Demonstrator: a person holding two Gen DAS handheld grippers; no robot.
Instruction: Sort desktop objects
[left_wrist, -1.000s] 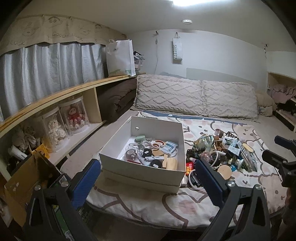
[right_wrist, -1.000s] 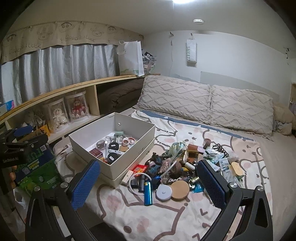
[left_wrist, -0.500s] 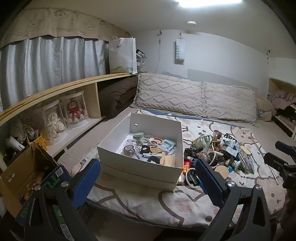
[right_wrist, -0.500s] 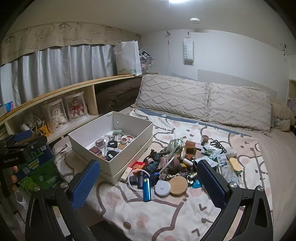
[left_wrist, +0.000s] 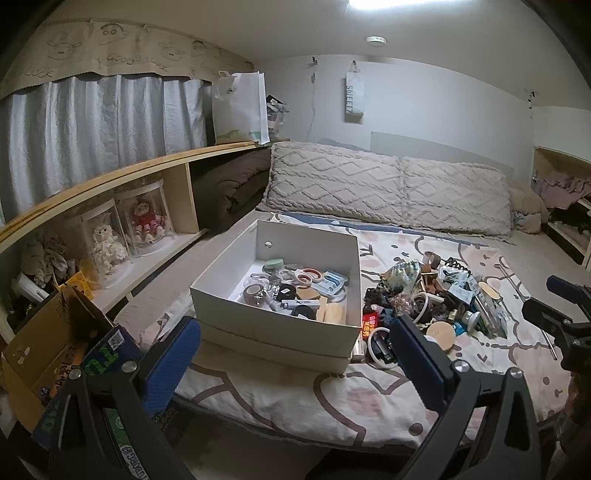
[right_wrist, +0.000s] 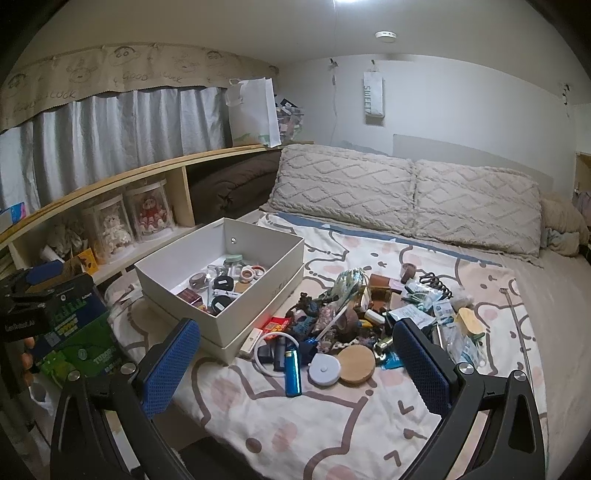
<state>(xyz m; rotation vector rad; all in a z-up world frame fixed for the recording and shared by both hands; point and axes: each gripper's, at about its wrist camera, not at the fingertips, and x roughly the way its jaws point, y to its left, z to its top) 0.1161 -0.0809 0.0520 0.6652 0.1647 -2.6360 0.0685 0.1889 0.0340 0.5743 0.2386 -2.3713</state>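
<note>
Ahead of our right gripper (right_wrist: 295, 365), its blue pads spread wide and empty, lies the heap of small mixed objects (right_wrist: 373, 314) on the patterned bedsheet (right_wrist: 332, 424). Our left gripper (left_wrist: 295, 358), equally spread, faces the open white cardboard box (left_wrist: 280, 325), part-filled with tape rolls.

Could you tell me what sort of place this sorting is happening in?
Most likely a bedroom: the clutter pile and white box sit on a bed with two knitted pillows, beside a curtained wooden shelf holding dolls.

Both grippers (left_wrist: 295, 365) (right_wrist: 297, 363) wide apart, empty
</note>
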